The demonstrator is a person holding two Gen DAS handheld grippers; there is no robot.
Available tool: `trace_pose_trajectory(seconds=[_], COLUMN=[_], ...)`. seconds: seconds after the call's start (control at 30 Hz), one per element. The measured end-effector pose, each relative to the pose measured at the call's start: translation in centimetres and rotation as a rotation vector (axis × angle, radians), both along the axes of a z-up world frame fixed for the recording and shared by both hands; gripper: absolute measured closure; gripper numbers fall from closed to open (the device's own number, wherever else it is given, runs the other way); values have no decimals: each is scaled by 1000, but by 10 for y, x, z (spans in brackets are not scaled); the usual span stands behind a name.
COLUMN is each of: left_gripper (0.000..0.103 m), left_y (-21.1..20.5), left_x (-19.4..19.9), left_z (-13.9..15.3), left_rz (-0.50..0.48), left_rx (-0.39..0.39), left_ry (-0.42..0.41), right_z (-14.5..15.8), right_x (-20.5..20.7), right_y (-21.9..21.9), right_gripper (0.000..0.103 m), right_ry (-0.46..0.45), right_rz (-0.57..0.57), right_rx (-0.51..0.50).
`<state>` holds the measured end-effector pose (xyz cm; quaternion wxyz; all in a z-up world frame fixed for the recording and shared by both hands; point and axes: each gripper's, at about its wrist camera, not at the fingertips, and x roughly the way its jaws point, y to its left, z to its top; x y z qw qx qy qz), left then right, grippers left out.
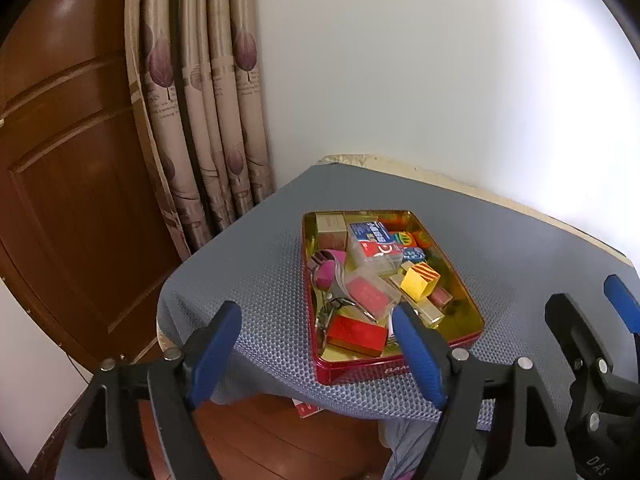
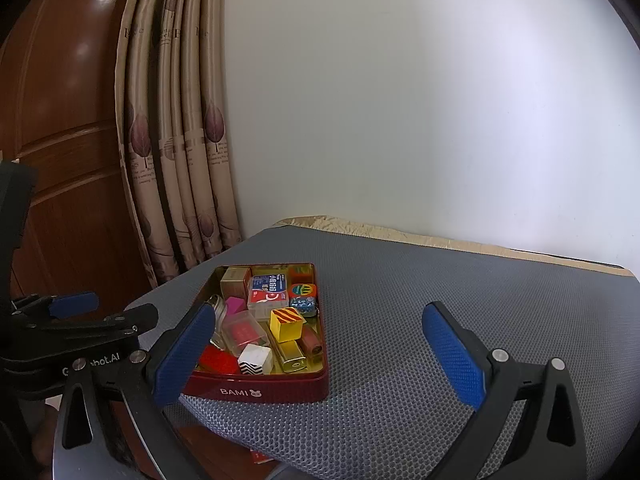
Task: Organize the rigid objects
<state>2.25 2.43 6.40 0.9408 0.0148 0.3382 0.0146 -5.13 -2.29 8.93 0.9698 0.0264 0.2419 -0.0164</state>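
A red tin [image 1: 360,372] [image 2: 280,390] with a gold inside lies on the grey mat and holds several small items. Among them are a yellow cube with red stripes [image 1: 420,280] [image 2: 286,322], a blue-and-red box [image 1: 374,242] [image 2: 268,292], a clear case with red inside [image 1: 368,294] [image 2: 242,330] and a white zigzag cube [image 2: 256,358]. My left gripper [image 1: 318,356] hovers open just short of the tin's near left corner, nothing between its pads. My right gripper [image 2: 320,360] stands open to the right of the tin, empty.
The grey mesh mat [image 2: 400,320] covers a table set against a white wall. A curtain [image 1: 208,120] and a wooden door [image 1: 72,160] stand to the left. Wooden floor [image 1: 260,432] shows below the near edge, with a red-and-white card [image 1: 306,408] on it.
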Motion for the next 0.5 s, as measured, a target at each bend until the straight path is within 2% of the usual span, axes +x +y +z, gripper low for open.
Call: trace_pose_trajectory(seconds=[0.5], left_gripper=[22], left_y=[-2], left_x=[1], left_z=[-2], left_rz=[-7], left_rx=[6], left_ry=[14], right_z=[-1], right_x=[-1], right_y=[-2], right_gripper=[0], right_ry=[-1], right_rz=[4], right_rx=[-1])
